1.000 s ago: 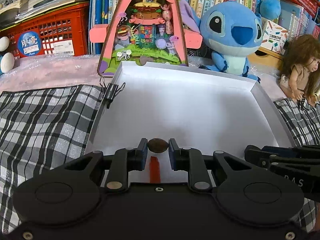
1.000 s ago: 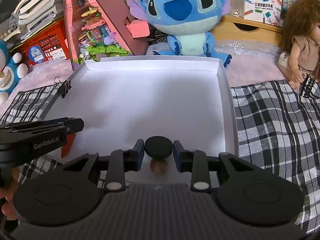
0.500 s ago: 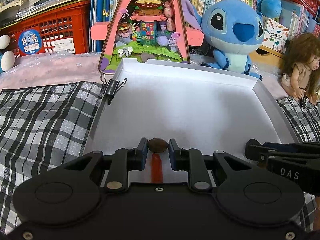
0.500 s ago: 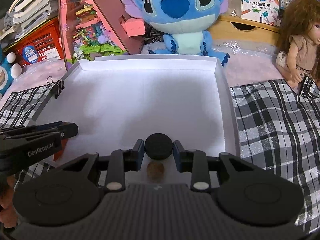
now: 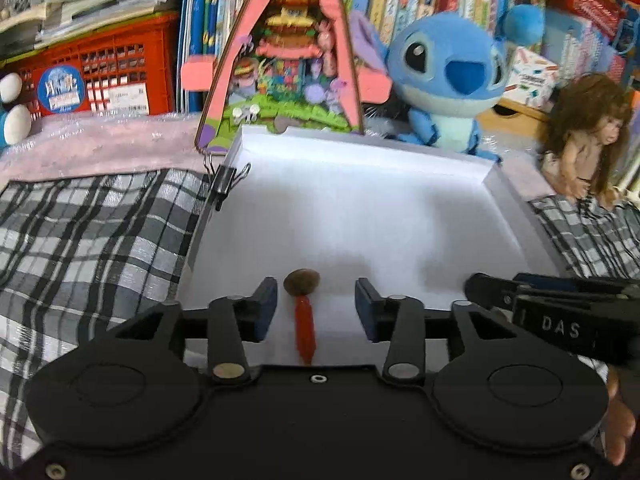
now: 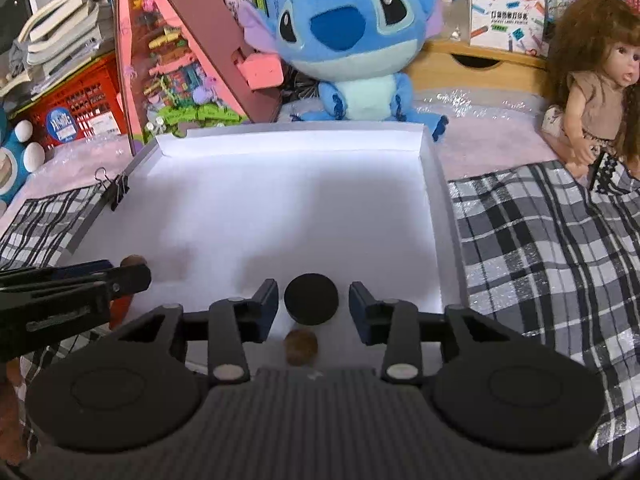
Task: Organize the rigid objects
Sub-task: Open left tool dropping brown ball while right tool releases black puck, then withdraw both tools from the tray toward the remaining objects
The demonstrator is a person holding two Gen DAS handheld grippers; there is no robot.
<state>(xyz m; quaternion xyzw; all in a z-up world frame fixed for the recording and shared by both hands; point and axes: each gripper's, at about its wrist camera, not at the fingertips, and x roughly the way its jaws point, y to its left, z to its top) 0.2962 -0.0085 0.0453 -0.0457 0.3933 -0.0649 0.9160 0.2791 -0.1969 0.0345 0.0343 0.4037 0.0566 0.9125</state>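
We hold both tongs low over the near edge of the shallow white cardboard tray, and both have just been opening. The left tongs stand released around a small stamp-like piece with a brown rounded cap and a red stem; the pads are clear of it on both sides, so we judge it set down inside the tray. The right tongs are likewise released, with a flat black round disc between the parted pads and a small brown knob just below it, apparently its other end. Placing both pieces side by side along the near edge looks meant to keep the rigid items gathered in one container, with the rest of the tray bare. A black binder clip grips the tray's left wall, probably to hold it in shape. The tray rests on a black-and-white plaid cloth; behind it sit a blue plush toy, a pink triangular toy house, a long-haired doll and crowded bookshelves.
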